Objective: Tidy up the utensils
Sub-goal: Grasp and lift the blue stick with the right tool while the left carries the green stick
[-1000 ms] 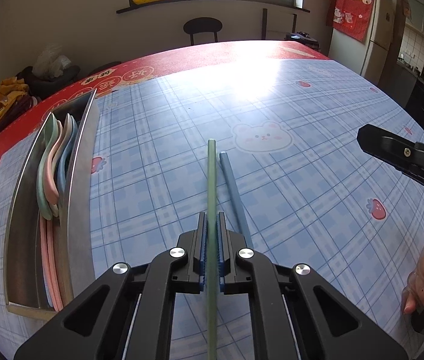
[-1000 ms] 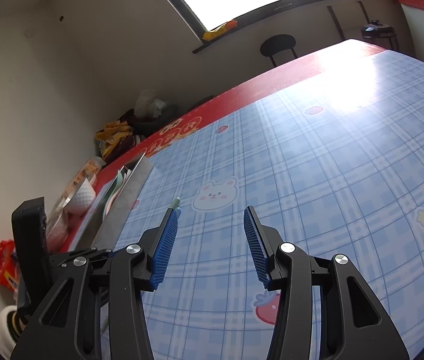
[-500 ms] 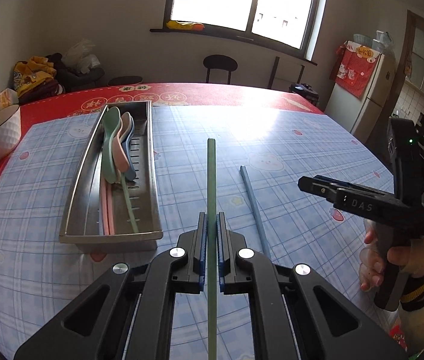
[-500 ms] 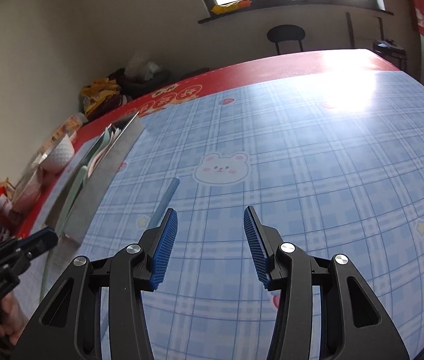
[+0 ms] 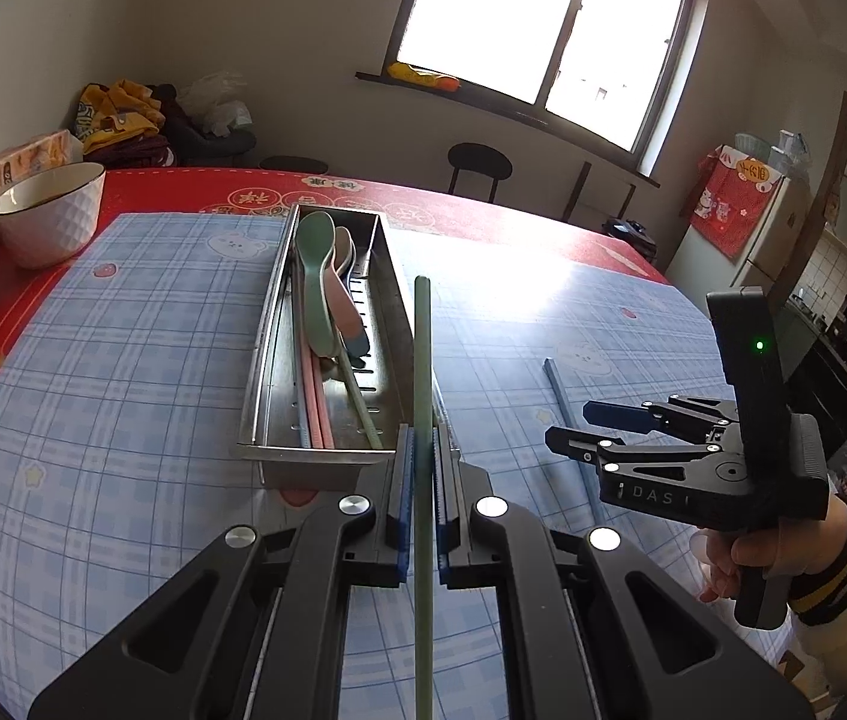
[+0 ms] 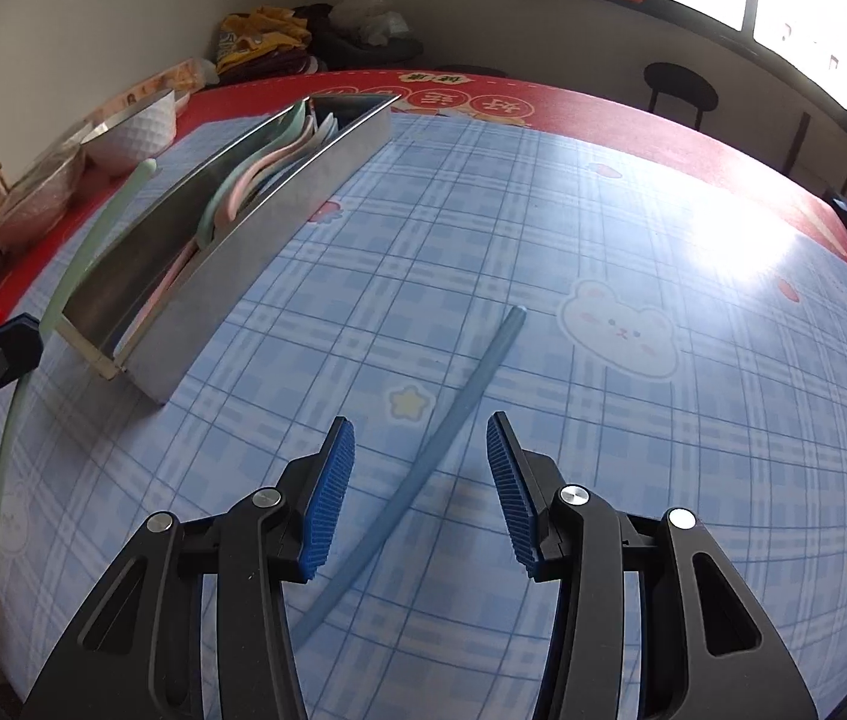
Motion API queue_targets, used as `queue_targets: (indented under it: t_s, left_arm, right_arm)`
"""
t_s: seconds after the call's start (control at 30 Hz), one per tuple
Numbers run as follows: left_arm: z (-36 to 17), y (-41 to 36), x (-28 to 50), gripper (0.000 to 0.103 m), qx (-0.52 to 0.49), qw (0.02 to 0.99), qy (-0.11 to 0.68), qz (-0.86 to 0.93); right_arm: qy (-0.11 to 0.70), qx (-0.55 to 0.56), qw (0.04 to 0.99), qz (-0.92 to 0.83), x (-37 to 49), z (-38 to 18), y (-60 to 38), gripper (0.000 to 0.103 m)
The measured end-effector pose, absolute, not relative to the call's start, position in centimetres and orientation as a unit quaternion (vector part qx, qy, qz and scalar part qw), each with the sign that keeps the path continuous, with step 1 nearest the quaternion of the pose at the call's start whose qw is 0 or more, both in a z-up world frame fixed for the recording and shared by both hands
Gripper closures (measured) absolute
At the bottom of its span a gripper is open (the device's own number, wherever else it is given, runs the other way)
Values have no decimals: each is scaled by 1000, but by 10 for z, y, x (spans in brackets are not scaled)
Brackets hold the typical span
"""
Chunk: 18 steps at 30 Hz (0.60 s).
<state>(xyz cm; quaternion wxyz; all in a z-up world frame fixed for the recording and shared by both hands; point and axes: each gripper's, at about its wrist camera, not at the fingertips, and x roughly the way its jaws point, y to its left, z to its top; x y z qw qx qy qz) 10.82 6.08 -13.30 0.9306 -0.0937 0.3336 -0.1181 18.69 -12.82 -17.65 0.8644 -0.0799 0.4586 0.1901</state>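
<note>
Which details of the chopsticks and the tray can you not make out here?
- Green chopstick, left wrist view: near end cut off by the bottom edge.
- Blue chopstick, left wrist view: near end hidden behind the right hand-held gripper.
- Metal tray, right wrist view: floor hidden by its near wall.

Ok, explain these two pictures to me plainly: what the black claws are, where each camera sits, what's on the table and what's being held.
There is no robot here. A person holds a handheld gripper in each hand, and each carries a wide-angle camera looking forward along its two fingers.

The left wrist view shows the left gripper shut on a green chopstick, with the right gripper and the person's hand off to the side.

The right wrist view shows the right gripper open, poised over a blue chopstick lying on the checked tablecloth.

Also on the table: a metal tray holding spoons and chopsticks, and a white bowl.
</note>
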Motion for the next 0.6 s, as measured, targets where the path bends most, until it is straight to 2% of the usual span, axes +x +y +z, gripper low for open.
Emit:
queue_targets:
  t_s: [0.07, 0.1, 0.17, 0.2, 0.23, 0.33, 0.6]
  left_arm:
    - [-135, 66, 108, 97, -100, 929, 334, -121]
    - [-136, 67, 107, 97, -102, 929, 333, -122]
    - [-136, 70, 105, 97, -105, 929, 331, -126]
    - [-136, 73, 105, 97, -107, 929, 330, -126]
    - [-136, 74, 105, 97, -109, 929, 329, -126]
    - [-138, 79, 106, 97, -116, 929, 328, -127]
    - [-142, 84, 110, 97, -124, 927, 330, -129]
  right_arm:
    - [460, -86, 863, 189, 187, -177, -128, 59]
    - [462, -86, 861, 194, 187, -177, -129, 64]
    - [465, -85, 860, 191, 188, -176, -133, 75]
    - [466, -88, 862, 182, 189, -175, -136, 86]
    - [465, -90, 863, 172, 191, -174, -140, 90]
    - [468, -75, 867, 154, 195, -174, -151, 94]
    - [462, -73, 873, 136, 189, -176, -147, 94]
